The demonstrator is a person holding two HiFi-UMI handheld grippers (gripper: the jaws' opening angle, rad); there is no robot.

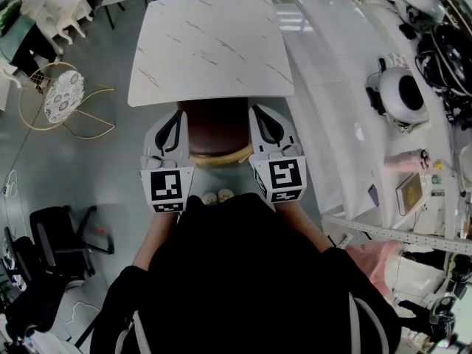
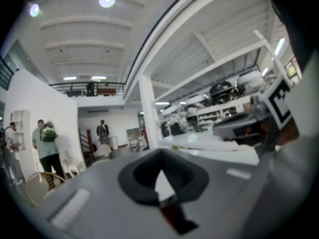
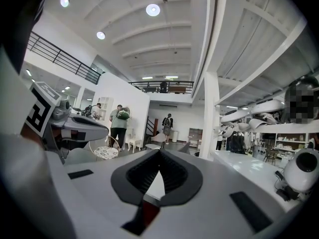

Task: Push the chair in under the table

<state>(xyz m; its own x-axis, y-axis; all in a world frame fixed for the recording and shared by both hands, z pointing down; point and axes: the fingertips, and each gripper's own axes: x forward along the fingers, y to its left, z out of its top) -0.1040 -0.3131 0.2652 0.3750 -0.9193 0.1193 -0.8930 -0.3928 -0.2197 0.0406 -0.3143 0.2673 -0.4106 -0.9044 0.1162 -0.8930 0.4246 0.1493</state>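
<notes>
A chair with a dark brown seat (image 1: 217, 124) and a curved wooden back rail (image 1: 221, 156) stands partly under the white marble-patterned table (image 1: 210, 46). Only the seat's rear part and the rail show. My left gripper (image 1: 178, 115) lies along the chair's left side and my right gripper (image 1: 258, 110) along its right side, both pointing toward the table. Whether they touch the chair I cannot tell. In the left gripper view the left gripper (image 2: 160, 152) is shut on nothing. The right gripper (image 3: 159, 152) in the right gripper view is likewise shut and empty.
A long white counter (image 1: 332, 109) with a round white device (image 1: 404, 94) runs along the right. A gold wire side table (image 1: 63, 98) stands at the left and a black chair (image 1: 55, 234) at the lower left. People (image 3: 118, 126) stand far off.
</notes>
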